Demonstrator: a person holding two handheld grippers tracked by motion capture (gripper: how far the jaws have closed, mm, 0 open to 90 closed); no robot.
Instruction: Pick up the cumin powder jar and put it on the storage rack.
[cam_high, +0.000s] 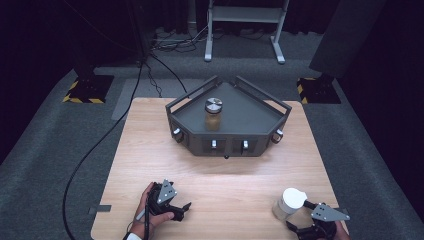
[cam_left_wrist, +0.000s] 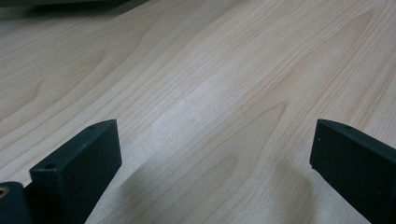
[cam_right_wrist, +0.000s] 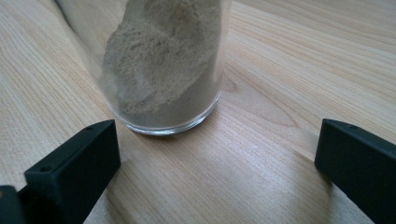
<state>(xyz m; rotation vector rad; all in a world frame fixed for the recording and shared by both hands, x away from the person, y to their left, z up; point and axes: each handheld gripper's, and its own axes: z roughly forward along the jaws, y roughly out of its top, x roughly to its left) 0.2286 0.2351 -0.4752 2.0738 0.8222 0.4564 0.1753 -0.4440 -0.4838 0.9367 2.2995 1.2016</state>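
Note:
A clear jar (cam_high: 288, 203) with a white lid and pale powder inside stands on the wooden table (cam_high: 220, 170) near the front right. My right gripper (cam_high: 306, 206) sits just behind it, open; in the right gripper view the jar (cam_right_wrist: 163, 65) stands a little beyond the wide-apart jaws, apart from both. A second jar (cam_high: 213, 114) with a silver lid and amber contents stands in the dark grey tray (cam_high: 260, 102) at the table's far side. My left gripper (cam_high: 184, 210) rests at the front left, held by a hand, open over bare wood (cam_left_wrist: 215, 121).
The tray has raised rails and small knobs along its front wall (cam_high: 229, 145). A black cable (cam_high: 95, 145) runs along the floor left of the table. A metal stand (cam_high: 245, 30) is on the carpet beyond.

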